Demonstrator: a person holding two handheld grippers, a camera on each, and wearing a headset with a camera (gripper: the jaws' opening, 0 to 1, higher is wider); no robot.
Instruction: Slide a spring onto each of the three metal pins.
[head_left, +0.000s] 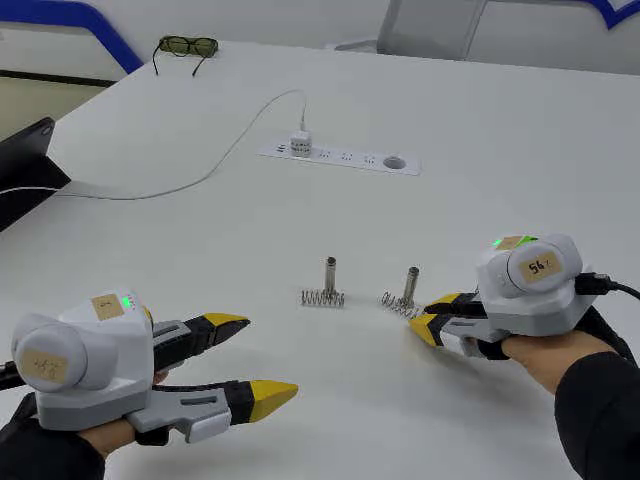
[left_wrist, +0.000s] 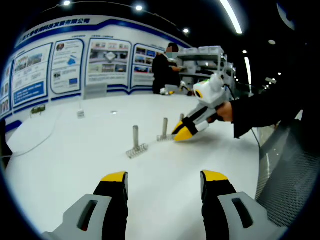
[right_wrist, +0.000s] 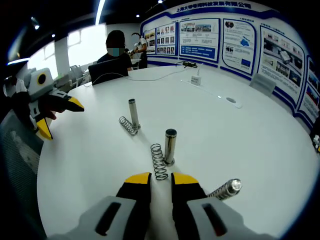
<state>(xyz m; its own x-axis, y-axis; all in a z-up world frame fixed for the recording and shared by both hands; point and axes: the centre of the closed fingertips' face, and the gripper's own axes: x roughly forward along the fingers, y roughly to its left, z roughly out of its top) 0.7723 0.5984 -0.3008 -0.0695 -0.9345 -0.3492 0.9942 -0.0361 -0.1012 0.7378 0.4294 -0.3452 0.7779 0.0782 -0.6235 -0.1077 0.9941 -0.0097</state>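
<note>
At the near left the left tongs (head_left: 250, 358) hang released above the white surface (head_left: 480, 130), their yellow tips wide apart with nothing between them. Far back on that side lie a pair of dark glasses (head_left: 187, 45), and a white cable (head_left: 200, 170) curves across to a power strip (head_left: 340, 157) near the middle. Closer in, the left pin (head_left: 329, 273) stands upright and bare, and the left spring (head_left: 322, 297) lies flat on the surface, touching its foot. Just to the right the middle pin (head_left: 410, 284) also stands upright and bare. The middle spring (head_left: 398, 304) lies slanted at its base and runs towards the right tongs (head_left: 428, 318). A hand holds these low over the surface, well apart from the left tongs. In the right gripper view their yellow tips are drawn close with only a slim gap, and the near end of the middle spring sits right at that gap. I cannot tell whether they pinch it. Just right of those tips, in the same view, is the third pin (right_wrist: 226, 188), with a coil wound along its shaft below the bare cap. How it stands I cannot tell.
</note>
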